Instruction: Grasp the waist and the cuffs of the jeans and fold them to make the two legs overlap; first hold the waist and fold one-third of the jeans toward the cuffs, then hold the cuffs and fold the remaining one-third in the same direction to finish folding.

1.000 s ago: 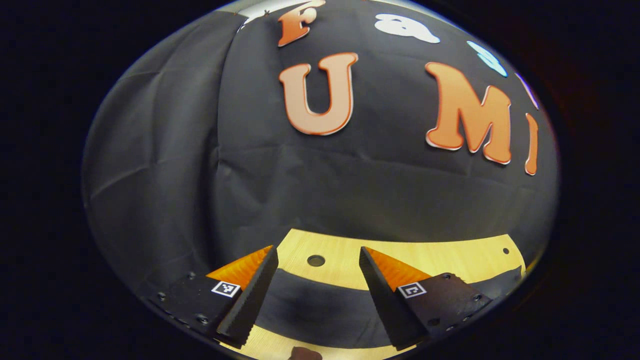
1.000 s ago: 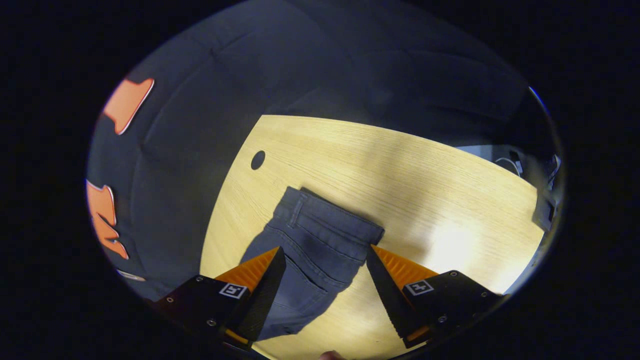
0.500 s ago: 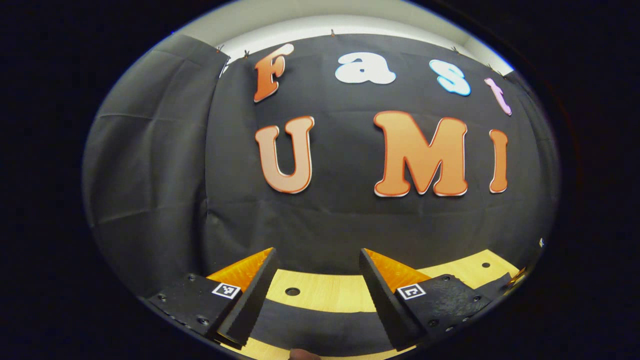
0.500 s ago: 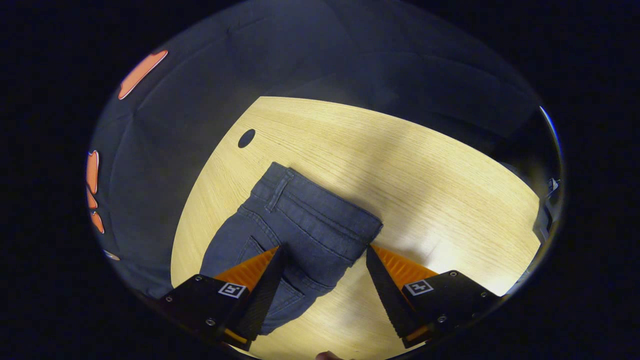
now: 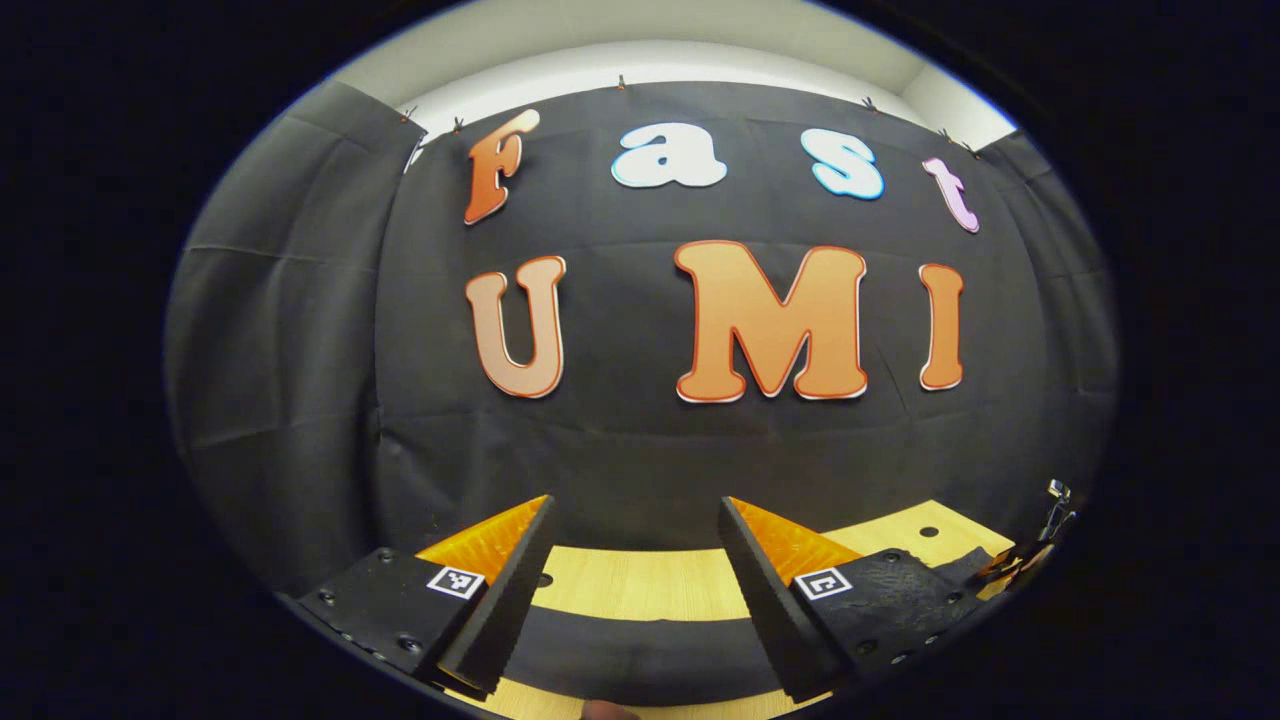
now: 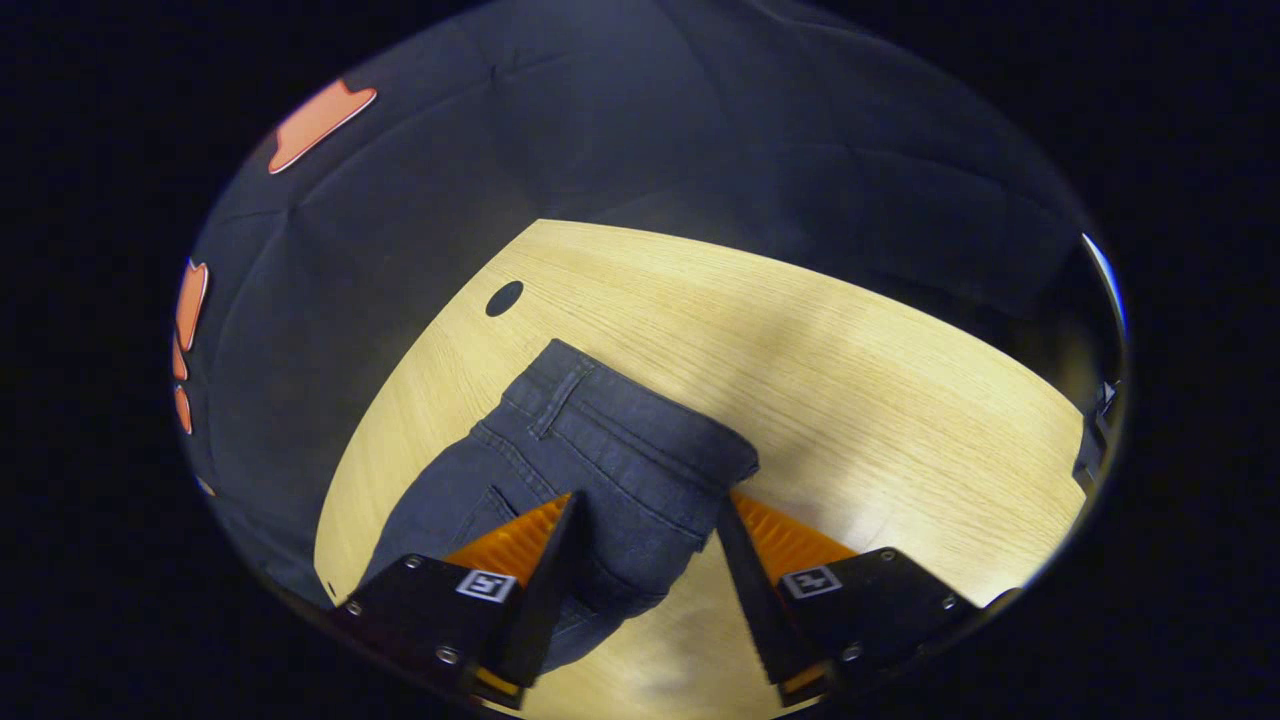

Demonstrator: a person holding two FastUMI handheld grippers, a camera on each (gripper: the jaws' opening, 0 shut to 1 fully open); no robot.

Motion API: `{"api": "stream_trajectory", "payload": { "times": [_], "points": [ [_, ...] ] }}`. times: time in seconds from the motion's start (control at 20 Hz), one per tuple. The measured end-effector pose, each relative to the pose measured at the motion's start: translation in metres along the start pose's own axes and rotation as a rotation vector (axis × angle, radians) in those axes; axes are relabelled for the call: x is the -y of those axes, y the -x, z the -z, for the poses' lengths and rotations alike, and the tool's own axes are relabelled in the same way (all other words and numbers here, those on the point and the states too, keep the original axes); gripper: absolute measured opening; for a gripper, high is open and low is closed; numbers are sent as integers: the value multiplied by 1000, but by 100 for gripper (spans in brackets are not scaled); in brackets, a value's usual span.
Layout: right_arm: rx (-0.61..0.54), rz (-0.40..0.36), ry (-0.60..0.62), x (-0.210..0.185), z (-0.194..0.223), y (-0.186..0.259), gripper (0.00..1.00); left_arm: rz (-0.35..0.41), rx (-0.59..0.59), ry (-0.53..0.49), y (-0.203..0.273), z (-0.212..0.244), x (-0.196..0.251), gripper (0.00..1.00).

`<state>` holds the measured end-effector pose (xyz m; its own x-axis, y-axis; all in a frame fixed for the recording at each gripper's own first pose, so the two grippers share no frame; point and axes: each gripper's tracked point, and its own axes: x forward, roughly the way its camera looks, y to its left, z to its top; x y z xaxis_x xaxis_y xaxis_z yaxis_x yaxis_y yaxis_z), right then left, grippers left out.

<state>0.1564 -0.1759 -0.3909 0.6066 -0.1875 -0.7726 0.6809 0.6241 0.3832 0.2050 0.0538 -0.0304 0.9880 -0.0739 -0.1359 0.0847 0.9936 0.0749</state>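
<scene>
Dark blue jeans [image 6: 600,440] lie on the light wooden table [image 6: 880,390], their waistband toward the far side and a back pocket showing. My right gripper [image 6: 648,497] hangs low over the waist end, open, with the denim lying between its two fingers near the waistband's right corner. In the left gripper view my left gripper [image 5: 635,500] is open and holds nothing, facing the booth wall. Under its fingers a dark band of cloth [image 5: 640,650] crosses the table [image 5: 640,585]; I cannot tell which part of the jeans it is.
A round cable hole [image 6: 504,298] sits in the table beyond the waistband. Bare wood stretches to the right of the jeans. The black booth wall stands close behind the table's far edge. Another hole [image 5: 929,531] shows at the right in the left gripper view.
My right gripper has dropped closer to the waist and its fingers have narrowed a little around the denim. My left gripper has tilted upward, so more wall and less table show.
</scene>
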Motion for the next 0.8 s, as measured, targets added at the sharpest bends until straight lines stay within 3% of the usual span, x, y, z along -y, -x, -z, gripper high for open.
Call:
{"api": "stream_trajectory", "payload": {
  "times": [0.15, 0.25, 0.45, 0.8],
  "points": [
    [22, 25, -40, -13, -9, -1, 28, 38, -10, -16, 6, 1, 12, 96],
    [59, 16, 19, -22, -17, 15, 20, 65, -2, -22, 10, -1, 15, 96],
    [137, 0, 92, -45, -27, 46, 20, 112, 23, -18, 13, -6, 8, 96],
    [243, -37, 269, -113, -22, 107, 21, 123, 59, 22, 16, -14, -31, 95]
  ]
}}
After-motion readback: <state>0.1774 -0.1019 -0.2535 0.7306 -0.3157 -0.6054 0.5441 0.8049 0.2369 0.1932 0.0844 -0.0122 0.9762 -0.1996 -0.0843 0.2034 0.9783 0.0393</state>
